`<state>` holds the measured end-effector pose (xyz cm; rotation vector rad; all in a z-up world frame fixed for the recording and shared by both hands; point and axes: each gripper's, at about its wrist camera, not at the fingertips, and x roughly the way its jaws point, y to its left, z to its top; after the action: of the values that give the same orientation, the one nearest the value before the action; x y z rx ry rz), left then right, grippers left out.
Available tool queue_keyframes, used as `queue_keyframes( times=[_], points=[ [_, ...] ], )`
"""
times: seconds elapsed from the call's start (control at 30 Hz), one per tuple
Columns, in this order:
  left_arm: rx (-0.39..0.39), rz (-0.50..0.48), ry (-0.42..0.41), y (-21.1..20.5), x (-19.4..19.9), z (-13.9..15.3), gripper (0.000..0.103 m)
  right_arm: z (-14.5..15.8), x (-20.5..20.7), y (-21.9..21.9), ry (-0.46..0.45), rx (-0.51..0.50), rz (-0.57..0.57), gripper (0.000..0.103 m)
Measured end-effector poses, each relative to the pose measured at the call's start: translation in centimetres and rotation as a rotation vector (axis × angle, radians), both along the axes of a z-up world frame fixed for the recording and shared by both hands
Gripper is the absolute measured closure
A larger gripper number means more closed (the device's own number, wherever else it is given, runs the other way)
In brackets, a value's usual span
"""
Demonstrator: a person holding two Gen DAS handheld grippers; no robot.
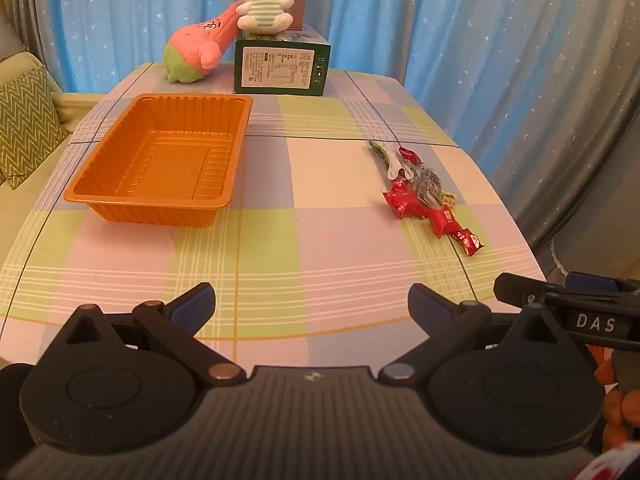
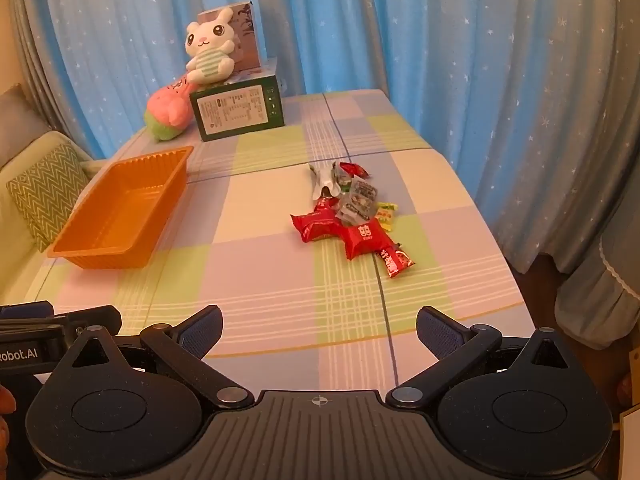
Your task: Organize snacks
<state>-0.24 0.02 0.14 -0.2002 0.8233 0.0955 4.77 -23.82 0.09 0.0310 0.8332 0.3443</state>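
An empty orange plastic tray (image 1: 120, 198) (image 2: 76, 248) stands on the left half of the checked tablecloth. A pile of wrapped snacks (image 1: 424, 196) (image 2: 352, 216), mostly red with some white, grey and yellow-green ones, lies on the right half. My left gripper (image 1: 312, 308) hovers open over the near edge of the table, nothing between its blue pads. My right gripper (image 2: 320, 332) is open too, beside it on the right, near the same edge and well short of the snacks. Each gripper shows at the other view's side edge.
At the far end stand a dark green box (image 1: 282, 66) (image 2: 238, 110) with a white rabbit plush (image 1: 264, 0) (image 2: 210, 48) on it and a pink-green plush (image 1: 198, 50) (image 2: 168, 112) beside it. Blue curtains hang behind. A sofa with a zigzag cushion (image 1: 26, 124) (image 2: 48, 192) lies left.
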Motion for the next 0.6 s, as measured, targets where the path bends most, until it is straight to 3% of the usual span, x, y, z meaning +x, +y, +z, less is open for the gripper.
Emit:
queue_keyframes(
  times=[0.6],
  points=[
    [0.002, 0.001, -0.018, 0.3, -0.22, 0.2, 0.001, 0.12, -0.11, 0.2, 0.004, -0.008, 0.004, 0.001]
  ],
)
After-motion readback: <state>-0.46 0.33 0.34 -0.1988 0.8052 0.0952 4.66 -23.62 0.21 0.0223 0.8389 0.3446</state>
